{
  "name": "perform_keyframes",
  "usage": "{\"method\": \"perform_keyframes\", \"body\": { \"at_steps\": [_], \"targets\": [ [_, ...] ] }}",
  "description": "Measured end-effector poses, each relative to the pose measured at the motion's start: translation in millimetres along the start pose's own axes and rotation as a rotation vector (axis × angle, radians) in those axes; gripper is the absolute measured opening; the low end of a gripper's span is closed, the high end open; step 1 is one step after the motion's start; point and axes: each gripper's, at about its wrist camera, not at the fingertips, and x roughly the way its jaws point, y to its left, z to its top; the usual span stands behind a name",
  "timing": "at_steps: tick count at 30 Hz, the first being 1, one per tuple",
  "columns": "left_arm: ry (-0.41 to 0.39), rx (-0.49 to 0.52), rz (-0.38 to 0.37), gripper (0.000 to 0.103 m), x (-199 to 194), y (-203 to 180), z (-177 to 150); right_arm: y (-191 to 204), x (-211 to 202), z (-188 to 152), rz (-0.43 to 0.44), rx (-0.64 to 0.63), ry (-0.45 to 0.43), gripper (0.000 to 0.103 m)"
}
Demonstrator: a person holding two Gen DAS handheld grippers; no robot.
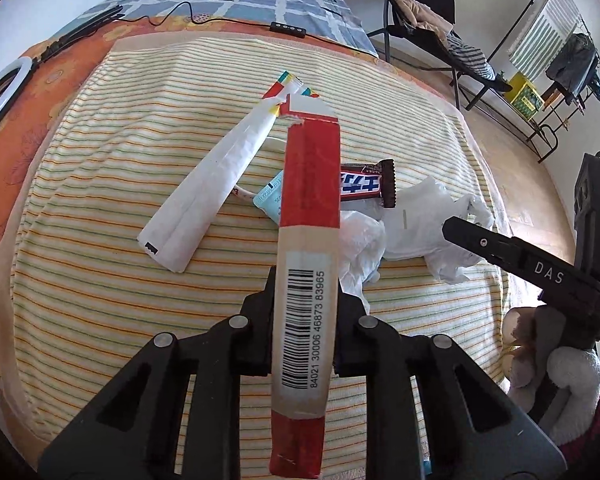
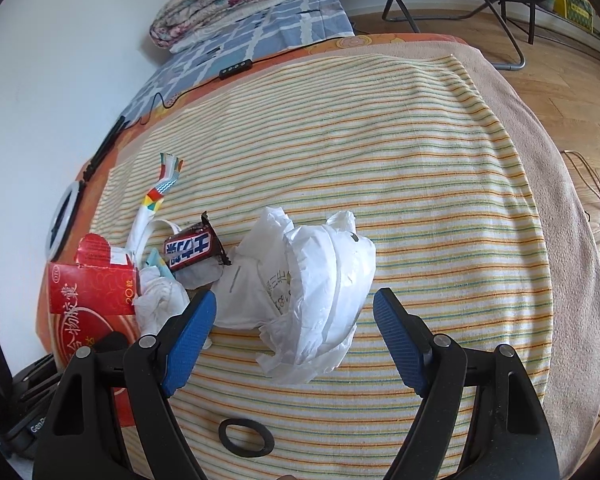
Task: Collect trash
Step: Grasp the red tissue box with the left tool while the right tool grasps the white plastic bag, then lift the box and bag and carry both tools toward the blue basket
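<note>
My left gripper (image 1: 305, 292) is shut on a flat red and beige carton (image 1: 306, 208) with a barcode, held lifted above the striped blanket (image 1: 100, 280); the same carton (image 2: 92, 288) shows at the left of the right wrist view. On the blanket lie a white paper sleeve (image 1: 212, 188), a brown chocolate bar wrapper (image 2: 194, 252), a light blue sachet (image 1: 270, 200), a crumpled tissue (image 2: 160, 304) and a white plastic bag (image 2: 312, 292). My right gripper (image 2: 296, 320) stands open, its blue pads (image 2: 192, 332) on either side of the bag without touching it.
A black ring (image 2: 246, 436) lies on the blanket near me. A white ring light (image 2: 64, 220) and a cable with a remote (image 1: 288, 28) lie at the far side. A folded quilt (image 2: 220, 0), a folding chair (image 1: 420, 20) and a drying rack (image 1: 560, 60) stand beyond.
</note>
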Motion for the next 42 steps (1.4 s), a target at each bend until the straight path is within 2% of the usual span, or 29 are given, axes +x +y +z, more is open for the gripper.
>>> {"method": "perform_keyframes", "body": {
  "at_steps": [2, 4, 6, 9, 25, 32, 42],
  "targets": [
    [-0.008, -0.005, 0.007, 0.018, -6, 8, -2, 0, 0, -1, -0.011, -0.005, 0.002, 0.067],
    [-0.011, -0.016, 0.011, 0.018, -11, 17, -5, -1, 2, -1, -0.019, -0.009, 0.015, 0.042],
    [-0.010, -0.026, 0.013, 0.018, -14, 24, -7, -4, 2, -2, -0.010, 0.001, 0.013, 0.040],
    [-0.006, -0.037, 0.005, 0.018, -20, 33, -10, -5, -4, -2, -0.010, 0.008, -0.008, 0.031],
    [-0.034, 0.011, -0.009, 0.018, -55, 41, -24, 21, -82, -8, -0.037, -0.102, -0.225, 0.030],
    [-0.032, 0.020, -0.025, 0.018, -70, 44, -36, 31, -106, -22, 0.005, -0.135, -0.240, 0.030],
    [-0.027, 0.050, -0.031, 0.018, -94, 46, -64, 54, -121, -66, 0.063, -0.203, -0.195, 0.030]
  ]
}}
